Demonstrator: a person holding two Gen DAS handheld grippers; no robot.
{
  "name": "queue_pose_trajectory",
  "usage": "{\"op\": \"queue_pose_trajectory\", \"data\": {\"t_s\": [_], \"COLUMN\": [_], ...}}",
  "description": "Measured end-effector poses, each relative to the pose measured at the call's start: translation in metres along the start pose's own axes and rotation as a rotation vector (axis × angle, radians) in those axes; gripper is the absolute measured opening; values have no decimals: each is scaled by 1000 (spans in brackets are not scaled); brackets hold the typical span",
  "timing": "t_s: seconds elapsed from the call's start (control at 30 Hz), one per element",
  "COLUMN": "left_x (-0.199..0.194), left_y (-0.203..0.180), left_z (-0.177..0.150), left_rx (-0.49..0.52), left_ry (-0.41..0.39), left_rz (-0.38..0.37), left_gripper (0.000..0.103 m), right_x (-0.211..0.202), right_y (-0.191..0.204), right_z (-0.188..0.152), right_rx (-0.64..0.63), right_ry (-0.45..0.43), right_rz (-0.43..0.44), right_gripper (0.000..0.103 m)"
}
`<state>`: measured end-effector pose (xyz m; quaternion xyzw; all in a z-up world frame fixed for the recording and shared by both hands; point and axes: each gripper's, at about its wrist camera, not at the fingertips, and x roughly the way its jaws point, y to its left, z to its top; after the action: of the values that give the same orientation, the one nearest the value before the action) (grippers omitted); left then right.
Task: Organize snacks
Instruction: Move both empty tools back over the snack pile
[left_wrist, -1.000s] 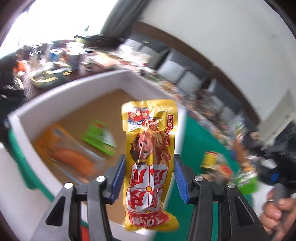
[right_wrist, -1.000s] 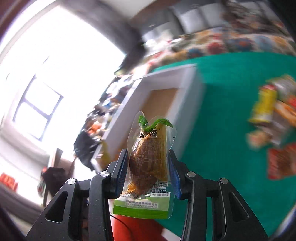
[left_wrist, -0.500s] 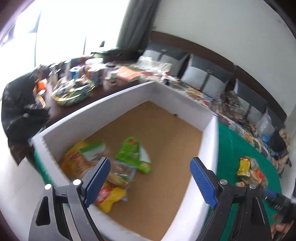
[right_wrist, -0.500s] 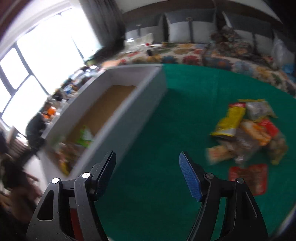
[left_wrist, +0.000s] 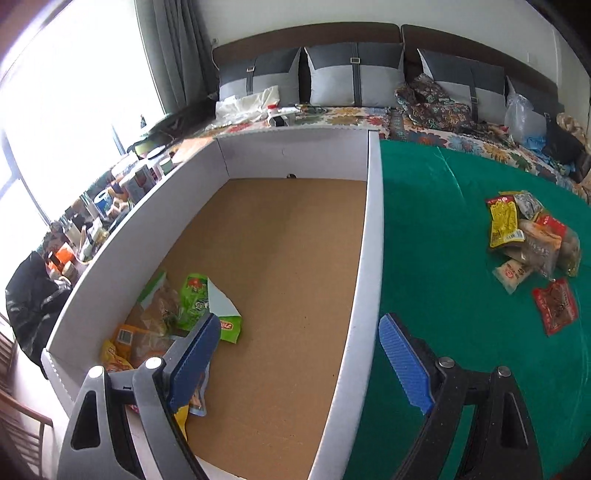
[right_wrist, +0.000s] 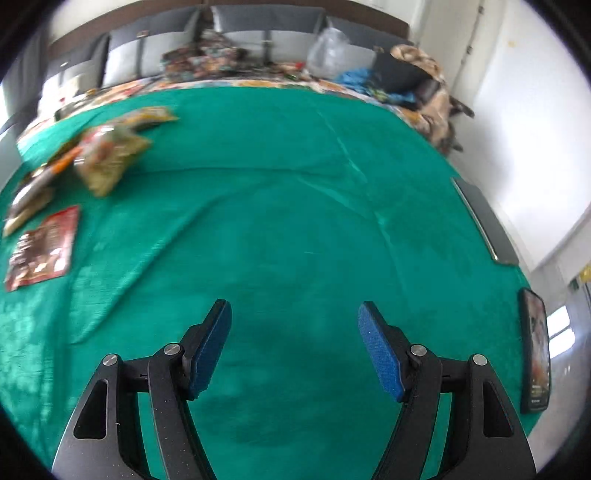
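Observation:
A white box (left_wrist: 373, 236) with a brown cardboard floor stands on the green cloth. Several snack packets (left_wrist: 173, 317) lie in its near left corner. My left gripper (left_wrist: 299, 354) is open and empty above the box's right wall. A pile of snack packets (left_wrist: 532, 236) lies on the cloth to the right, with a red packet (left_wrist: 556, 310) at its near side. My right gripper (right_wrist: 295, 343) is open and empty over bare green cloth. The same pile (right_wrist: 96, 155) and red packet (right_wrist: 42, 247) show at the left of the right wrist view.
A sofa with grey cushions (left_wrist: 354, 74) and clutter runs along the far side. A cluttered side table (left_wrist: 107, 206) stands left of the box. A phone (right_wrist: 535, 347) and a dark flat device (right_wrist: 484, 221) lie at the cloth's right edge.
Both grippers opened and let go of their snack packets, which now lie in the box. The left gripper drew back and turned right. The right gripper swung right, away from the box.

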<state>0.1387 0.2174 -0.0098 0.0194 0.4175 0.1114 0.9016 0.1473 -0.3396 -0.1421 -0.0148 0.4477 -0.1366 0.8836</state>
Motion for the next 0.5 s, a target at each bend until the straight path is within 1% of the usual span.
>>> {"op": "queue_pose_trajectory", "data": {"t_s": [0.03,0.1,0.13,0.17,0.2,0.23,0.27,0.3,0.33,0.37,0.4,0.43,0.47,0.5], "left_x": [-1,-1,-3,-7,-18,-27,-44,-63,-74,-90,-103,-113,-117,-114], "left_y": [-5,-14,-18,-21,-24,-28,-36,-47,-55,-69,-81,-96,-111,-125], "left_z": [-3,-7,-6,-5,-3,-2,0,1,1,2,1,-1,-2,-4], "left_rx": [9,50,74,77,76,78,86,95,100,106,111,114,109,106], "left_ry": [6,13,14,1,-40,-77,-151,-220,-256,-305,-341,-361,-340,-293], "left_rz": [0,9,27,55,106,137,172,181,175,148,104,33,-58,-136], "left_gripper": [87,87,87,87,87,87,87,89,91,98,103,103,103,103], "right_x": [4,10,6,6,6,10,2,-6,-17,-39,-44,-51,-51,-51], "right_y": [-4,-15,-13,-9,-9,-10,-9,-12,-11,4,3,1,4,5], "right_z": [1,1,4,13,13,16,25,26,28,39,39,40,45,46], "right_rx": [10,40,50,61,74,101,128,140,135,128,125,131,132,131], "right_ry": [2,-16,-25,-27,-24,-11,-3,-4,-3,-2,-2,-1,0,0], "right_rz": [1,31,41,51,57,70,94,104,95,84,79,81,80,78], "right_gripper": [74,75,76,79,84,86,88,89,89,89,90,90,90,90]}}
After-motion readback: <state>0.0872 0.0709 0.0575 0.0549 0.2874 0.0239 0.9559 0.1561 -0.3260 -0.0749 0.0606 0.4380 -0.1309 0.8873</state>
